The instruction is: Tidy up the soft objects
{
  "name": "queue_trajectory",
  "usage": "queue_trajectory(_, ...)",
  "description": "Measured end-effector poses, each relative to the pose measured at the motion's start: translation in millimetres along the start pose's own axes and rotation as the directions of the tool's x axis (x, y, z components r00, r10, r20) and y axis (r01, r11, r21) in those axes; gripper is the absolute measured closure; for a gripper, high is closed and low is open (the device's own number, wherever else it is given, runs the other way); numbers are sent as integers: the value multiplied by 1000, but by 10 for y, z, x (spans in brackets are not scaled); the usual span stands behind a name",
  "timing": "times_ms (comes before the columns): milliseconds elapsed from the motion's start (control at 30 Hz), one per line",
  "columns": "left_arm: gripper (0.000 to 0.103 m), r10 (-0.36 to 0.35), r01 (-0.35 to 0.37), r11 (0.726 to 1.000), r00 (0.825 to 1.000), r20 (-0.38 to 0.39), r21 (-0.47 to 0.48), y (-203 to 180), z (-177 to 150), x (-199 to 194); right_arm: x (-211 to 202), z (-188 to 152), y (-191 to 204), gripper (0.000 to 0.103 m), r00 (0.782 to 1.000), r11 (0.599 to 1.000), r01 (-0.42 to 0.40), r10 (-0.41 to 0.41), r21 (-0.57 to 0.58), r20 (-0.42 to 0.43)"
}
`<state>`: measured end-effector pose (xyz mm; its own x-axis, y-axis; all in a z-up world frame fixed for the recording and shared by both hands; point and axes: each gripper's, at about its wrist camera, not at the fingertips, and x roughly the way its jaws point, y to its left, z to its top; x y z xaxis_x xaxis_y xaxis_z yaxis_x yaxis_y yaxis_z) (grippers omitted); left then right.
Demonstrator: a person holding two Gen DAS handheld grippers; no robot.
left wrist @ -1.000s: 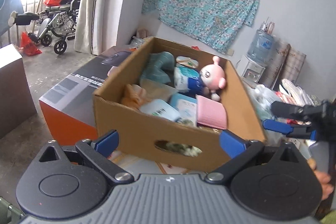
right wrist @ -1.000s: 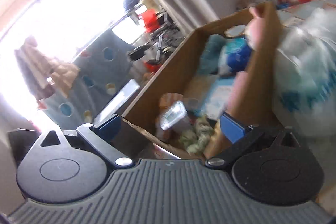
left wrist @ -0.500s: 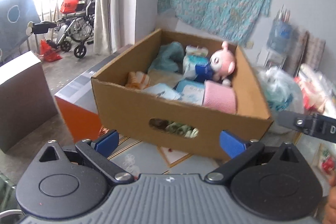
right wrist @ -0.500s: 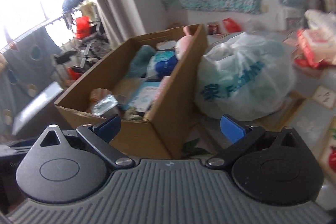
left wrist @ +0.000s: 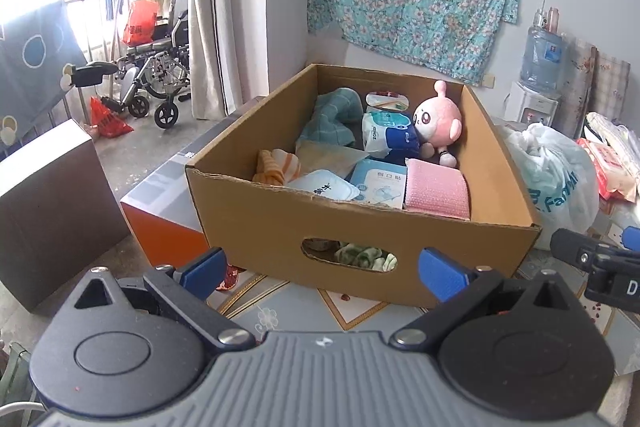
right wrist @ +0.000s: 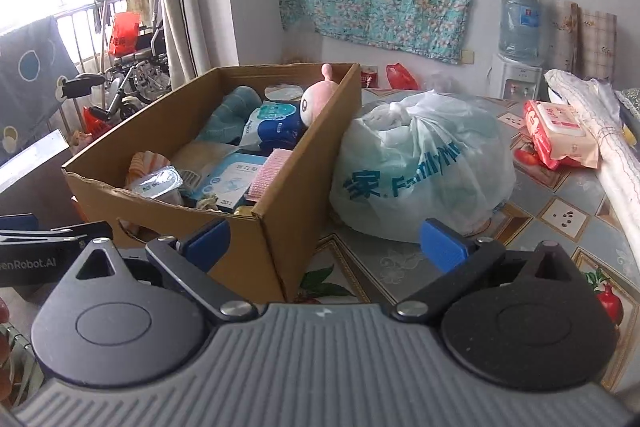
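A cardboard box [left wrist: 256, 211] stands on the table, also in the right wrist view [right wrist: 280, 239]. In it lie a pink plush toy [left wrist: 436, 117], a teal towel [left wrist: 332, 119], a pink cloth [left wrist: 436, 189], an orange striped cloth [left wrist: 276, 167] and wipe packs [left wrist: 386, 135]. My left gripper [left wrist: 322, 269] is open and empty, in front of the box's near wall. My right gripper [right wrist: 326, 239] is open and empty, near the box's right front corner; it also shows at the right edge of the left wrist view [left wrist: 600, 261].
A tied white plastic bag [right wrist: 424, 163] sits right of the box. A red wipes pack [right wrist: 560, 133] and a rolled cloth [right wrist: 612, 163] lie further right. An orange and grey box [left wrist: 164, 203] and a brown cabinet [left wrist: 52, 207] stand to the left. A water dispenser [right wrist: 516, 43] stands by the wall.
Both grippers have pulled back and levelled, so the box looks smaller and sits centred. The right view swung from the window side to face the box and bag.
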<state>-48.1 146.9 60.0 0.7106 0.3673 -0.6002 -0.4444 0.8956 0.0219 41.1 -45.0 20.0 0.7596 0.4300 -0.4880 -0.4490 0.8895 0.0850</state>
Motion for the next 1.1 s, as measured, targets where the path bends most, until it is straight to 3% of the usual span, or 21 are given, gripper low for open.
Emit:
queue_trajectory(367,0,20,-20,998,1000,-4,67,-124,1,63,108,-11,102,1,997,999,-50,50,-8,-54)
queue_trajectory(1100,0,29,-28,996,999,-19,81,-130,69,133,188,11,96,1,996,999,-34,34,4,-78)
